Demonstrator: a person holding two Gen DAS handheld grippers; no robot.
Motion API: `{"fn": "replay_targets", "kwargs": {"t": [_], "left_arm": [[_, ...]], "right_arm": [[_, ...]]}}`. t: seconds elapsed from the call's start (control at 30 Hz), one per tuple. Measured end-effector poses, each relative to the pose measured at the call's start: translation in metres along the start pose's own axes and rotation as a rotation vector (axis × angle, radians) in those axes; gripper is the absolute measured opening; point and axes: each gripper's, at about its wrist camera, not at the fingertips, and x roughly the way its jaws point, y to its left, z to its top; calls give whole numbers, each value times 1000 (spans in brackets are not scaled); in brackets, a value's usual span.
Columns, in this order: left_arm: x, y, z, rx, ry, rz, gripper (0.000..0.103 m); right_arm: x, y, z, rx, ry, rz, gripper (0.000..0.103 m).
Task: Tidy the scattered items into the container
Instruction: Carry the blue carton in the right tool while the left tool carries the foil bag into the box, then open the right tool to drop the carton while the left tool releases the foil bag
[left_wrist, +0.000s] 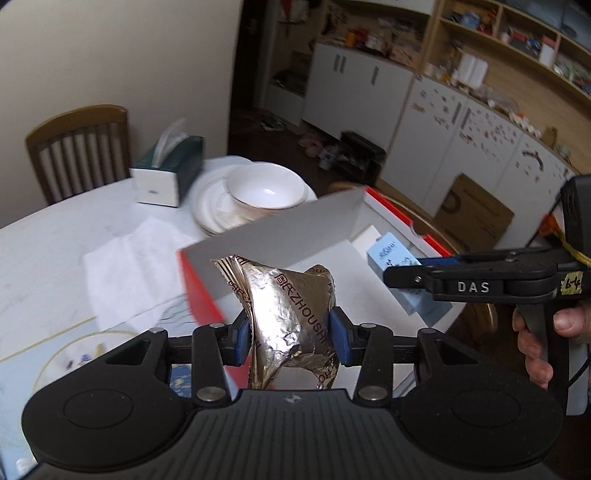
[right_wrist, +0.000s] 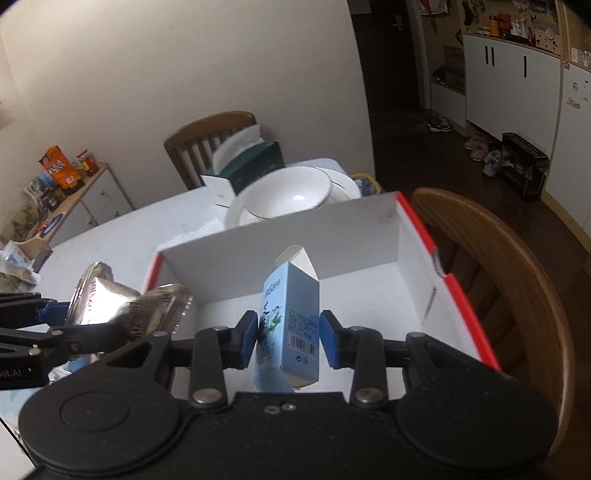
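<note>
My left gripper (left_wrist: 290, 334) is shut on a crumpled gold foil packet (left_wrist: 286, 314) and holds it above the near left edge of the box (left_wrist: 280, 232), a white cardboard box with red rims. My right gripper (right_wrist: 289, 338) is shut on a light blue carton (right_wrist: 291, 321) with an open top flap, held over the inside of the box (right_wrist: 369, 280). In the left wrist view the right gripper (left_wrist: 424, 271) reaches in from the right with the blue carton (left_wrist: 391, 258). In the right wrist view the foil packet (right_wrist: 122, 302) and the left gripper (right_wrist: 55, 314) show at the left.
A white bowl (left_wrist: 264, 190) on stacked plates and a green tissue box (left_wrist: 168, 171) stand behind the box. A white tissue sheet (left_wrist: 133, 258) lies on the marble table. Wooden chairs (right_wrist: 491, 258) stand beside the table. Cabinets line the far wall.
</note>
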Motion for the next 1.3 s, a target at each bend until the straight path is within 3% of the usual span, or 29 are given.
{"fn": "replay_targets", "kwargs": {"t": [0.27,0.6,0.93,1.3], "left_arm": [[51,-21,4,63,91,-22,42],[99,-27,5,115,217,1,42],[122,-24,0,118,321,13,42],[129,-29,-2,155,352,32,43]], "right_arm": [[20,-19,-6,-31,61,-22,36],[50,-33,-10,-45,157,-56,38],[64,-33,-15,-69,222,-90,38],[75,-32,-16,-73,256,-124,44]]}}
